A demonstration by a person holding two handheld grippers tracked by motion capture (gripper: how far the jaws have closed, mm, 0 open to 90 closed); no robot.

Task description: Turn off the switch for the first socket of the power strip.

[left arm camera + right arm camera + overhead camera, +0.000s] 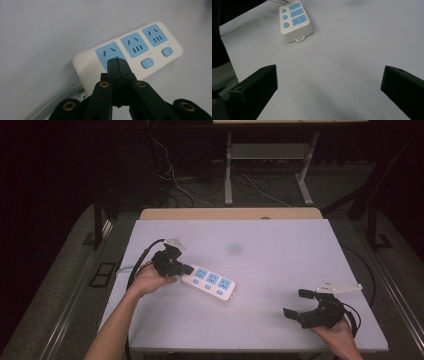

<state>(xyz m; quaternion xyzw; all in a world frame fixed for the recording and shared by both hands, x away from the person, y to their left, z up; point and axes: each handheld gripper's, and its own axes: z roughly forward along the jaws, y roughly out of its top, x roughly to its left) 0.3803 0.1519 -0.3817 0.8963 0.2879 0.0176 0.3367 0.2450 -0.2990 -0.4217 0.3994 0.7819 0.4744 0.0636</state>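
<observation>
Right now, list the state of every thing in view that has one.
Power strip: lying flat on the table, all three sockets empty, its cord trailing off.
Left gripper: jaws shut together, tip over the strip's cord-end socket.
Right gripper: jaws wide open, holding nothing, apart from the strip.

The left gripper (186,268) has its jaws pressed together, while the right gripper (296,303) holds its jaws spread wide.

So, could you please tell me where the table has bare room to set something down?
The far half of the table beyond the power strip is bare, as is the stretch between it and the open right hand-held gripper. It is crowded at the strip's cord end, where the shut left hand-held gripper sits.
</observation>
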